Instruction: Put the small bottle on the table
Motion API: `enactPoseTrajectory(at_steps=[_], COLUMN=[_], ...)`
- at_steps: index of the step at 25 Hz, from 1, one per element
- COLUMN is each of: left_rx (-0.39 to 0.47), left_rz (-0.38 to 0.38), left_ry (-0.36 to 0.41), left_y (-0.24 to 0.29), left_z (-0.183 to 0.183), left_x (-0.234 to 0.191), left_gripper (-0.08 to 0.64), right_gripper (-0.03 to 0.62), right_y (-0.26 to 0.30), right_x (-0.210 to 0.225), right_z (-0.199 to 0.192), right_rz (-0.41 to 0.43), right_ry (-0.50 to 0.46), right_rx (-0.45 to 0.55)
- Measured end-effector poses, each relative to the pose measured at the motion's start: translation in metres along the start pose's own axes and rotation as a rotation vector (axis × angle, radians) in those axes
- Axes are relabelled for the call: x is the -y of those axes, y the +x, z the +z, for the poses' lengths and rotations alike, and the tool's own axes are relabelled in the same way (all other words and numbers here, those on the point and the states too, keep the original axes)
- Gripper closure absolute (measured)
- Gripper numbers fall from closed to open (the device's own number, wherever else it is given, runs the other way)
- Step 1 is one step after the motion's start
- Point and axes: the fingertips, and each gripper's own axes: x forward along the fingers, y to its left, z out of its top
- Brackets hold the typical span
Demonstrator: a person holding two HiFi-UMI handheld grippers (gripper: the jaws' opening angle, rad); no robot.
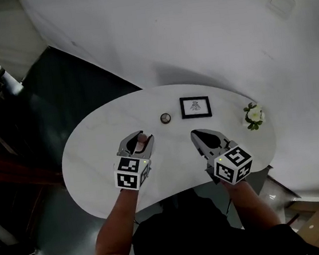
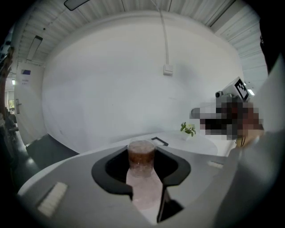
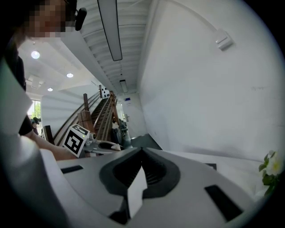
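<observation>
The small bottle has a pale pink body and a brownish top. It stands upright between the jaws of my left gripper, which press on its sides. In the head view the left gripper is over the near left part of the white table, with the bottle showing pink between its jaws. Whether the bottle touches the tabletop I cannot tell. My right gripper is over the table's near right part, its jaws closed together with nothing in them. The right gripper shows the same in its own view.
A small black-framed picture lies at the table's far middle, with a small round dark object left of it. A little pot of white flowers stands at the right end. A white wall rises behind the table; dark floor lies to the left.
</observation>
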Motion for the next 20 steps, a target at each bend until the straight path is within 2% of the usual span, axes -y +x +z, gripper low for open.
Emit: enactPoseTrajectory(at_steps=[10,14,20], left_rx=[-0.058,-0.059,-0.083], left_rz=[-0.009,-0.004,0.010], left_ry=[-0.025,-0.010,-0.065], left_y=[0.064,0.075,0.092], left_z=[-0.024,-0.035,-0.061], left_x=[0.001,0.001,-0.006], left_gripper=[0.413,0.413,0.413], right_gripper=[0.586,0.586,0.586], right_y=[0.017,0.035,0.050], right_x=[0.052,0.048,0.040], right_z=[-0.014,-0.010,-0.016], right_rz=[0.003,0.054,0.082], right_ry=[0.073,0.049,0.044], right_rx=[-0.072,-0.111,-0.127])
